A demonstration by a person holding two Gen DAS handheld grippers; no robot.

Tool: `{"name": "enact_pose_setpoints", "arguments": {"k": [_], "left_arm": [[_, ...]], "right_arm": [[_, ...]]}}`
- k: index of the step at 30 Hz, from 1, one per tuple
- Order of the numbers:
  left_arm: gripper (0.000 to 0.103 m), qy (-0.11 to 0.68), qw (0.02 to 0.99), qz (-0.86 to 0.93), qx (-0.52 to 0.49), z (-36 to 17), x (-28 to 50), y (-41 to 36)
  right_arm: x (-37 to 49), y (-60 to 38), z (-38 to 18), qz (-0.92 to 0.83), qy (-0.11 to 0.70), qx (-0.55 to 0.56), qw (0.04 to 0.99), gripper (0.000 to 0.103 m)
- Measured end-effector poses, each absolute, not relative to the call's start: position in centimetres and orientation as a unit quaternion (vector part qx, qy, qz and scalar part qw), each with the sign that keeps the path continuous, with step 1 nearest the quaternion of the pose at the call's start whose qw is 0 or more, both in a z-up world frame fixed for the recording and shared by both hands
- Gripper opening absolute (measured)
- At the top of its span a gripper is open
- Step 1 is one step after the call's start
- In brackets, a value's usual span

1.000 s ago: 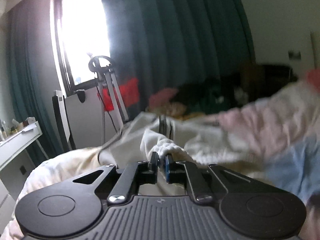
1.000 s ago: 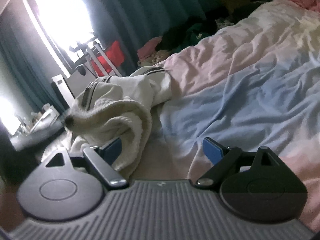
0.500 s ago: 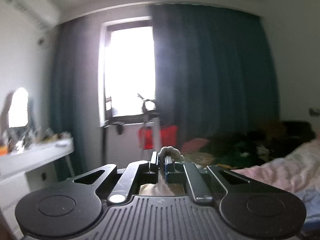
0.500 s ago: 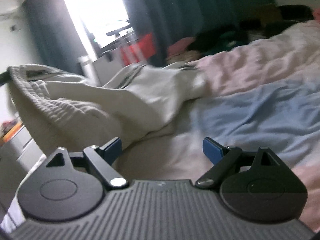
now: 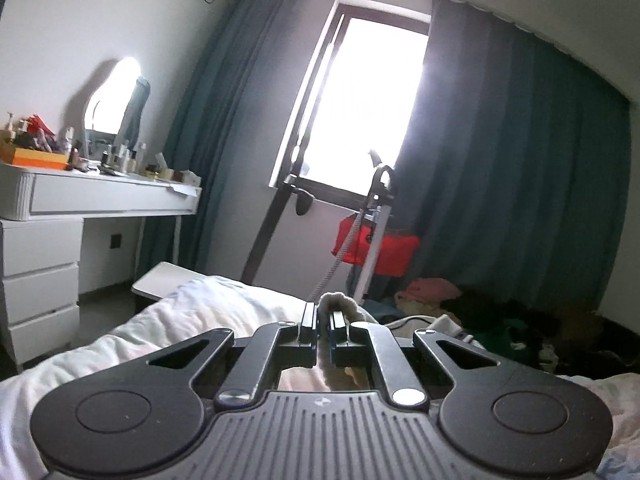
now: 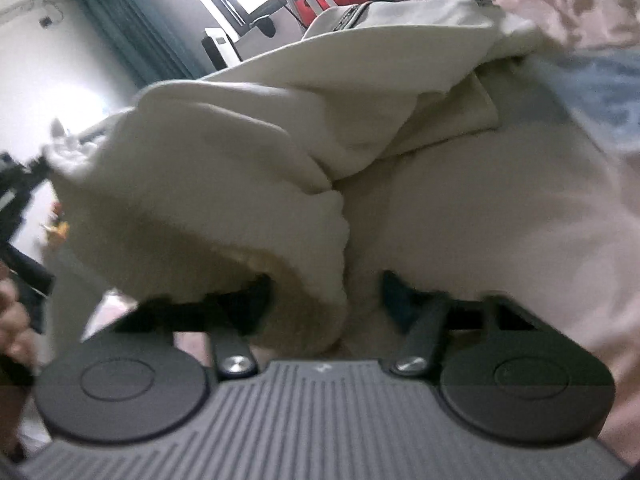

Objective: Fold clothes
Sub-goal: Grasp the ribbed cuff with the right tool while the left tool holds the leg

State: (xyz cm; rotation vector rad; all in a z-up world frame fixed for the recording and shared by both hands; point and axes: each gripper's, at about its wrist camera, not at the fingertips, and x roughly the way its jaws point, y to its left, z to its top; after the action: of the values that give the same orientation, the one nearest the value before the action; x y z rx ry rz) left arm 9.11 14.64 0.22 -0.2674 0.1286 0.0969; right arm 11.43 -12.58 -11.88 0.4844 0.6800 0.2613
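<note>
Left wrist view: the left gripper [image 5: 323,328] is clenched on a ribbed edge of the cream fleece garment [image 5: 340,305], held above the bed [image 5: 192,320].

Right wrist view: the right gripper [image 6: 326,294] is spread wide, fleece [image 6: 224,184] bunched between its fingers, stretching far-right over the duvet [image 6: 500,208]. No containers visible.

The garment [image 6: 248,152] is cream-white, thick and fleecy, with dark stripe trim at its far end. It is lifted and stretched in a sagging span above the bed [image 6: 520,216], its far part resting on the covers. A ribbed edge [image 5: 340,304] pokes up in the left wrist view.
</note>
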Motion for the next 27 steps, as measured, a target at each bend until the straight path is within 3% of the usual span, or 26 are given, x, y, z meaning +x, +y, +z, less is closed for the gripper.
{"name": "enact_pose_setpoints", "arguments": {"k": [2, 6, 12, 16, 22, 27], "left_arm": [[0.006, 0.068, 0.985, 0.052, -0.150, -0.3, 8.9, 15.4], [0.006, 0.077, 0.976, 0.060, -0.197, -0.3, 8.5, 16.9], [0.005, 0.144, 0.940, 0.054, -0.305, -0.7, 6.5, 20.2], [0.006, 0.162, 0.950, 0.055, -0.262, -0.1, 5.0, 19.9], [0.006, 0.263, 0.929, 0.055, -0.254, -2.2, 5.0, 20.8], [0.005, 0.265, 0.919, 0.057, -0.286, -3.4, 4.9, 22.1]], "right_arm": [[11.5, -12.4, -11.6, 0.123, 0.326, 0.220, 0.911, 0.012], [10.1, -13.8, -7.8, 0.105, 0.277, 0.196, 0.935, 0.011], [4.8, -14.3, 0.7, 0.073, 0.168, 0.075, 0.980, 0.011], [3.4, -13.4, -1.2, 0.093, 0.225, 0.040, 0.969, 0.011], [3.0, -12.5, -5.9, 0.129, 0.340, 0.025, 0.931, 0.012], [2.8, -11.6, -5.6, 0.141, 0.336, 0.008, 0.931, 0.013]]}}
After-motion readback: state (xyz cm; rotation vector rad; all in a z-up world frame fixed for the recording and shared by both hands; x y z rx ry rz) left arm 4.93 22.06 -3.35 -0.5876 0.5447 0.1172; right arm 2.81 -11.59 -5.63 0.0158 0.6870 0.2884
